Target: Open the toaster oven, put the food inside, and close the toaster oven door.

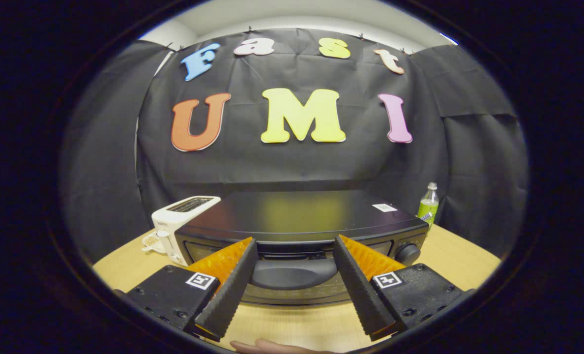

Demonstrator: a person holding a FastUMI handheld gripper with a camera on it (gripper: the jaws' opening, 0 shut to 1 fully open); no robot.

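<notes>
Spreading under everything you see is the pale wooden counter (469, 260), and the biggest thing standing on it is the black toaster oven (299, 216), squarely ahead of you with its door closed and its flat top facing up toward the camera. Your hand-held gripper (295, 251) comes next: its fingers are spread wide apart, released, with nothing pinched, and their tips sit on either side of the oven's dark door handle (294, 273), which lies between them; whether the fingers touch the oven front you cannot tell. Just beside the oven on its left stands a white slot toaster (179, 219), touching or nearly touching the oven's side. Behind the oven's right rear corner is a green bottle (428, 205) with a pale cap, upright. A round knob (407, 253) sits at the right end of the oven's front, and a fingertip (272, 347) shows below the fingers.
</notes>
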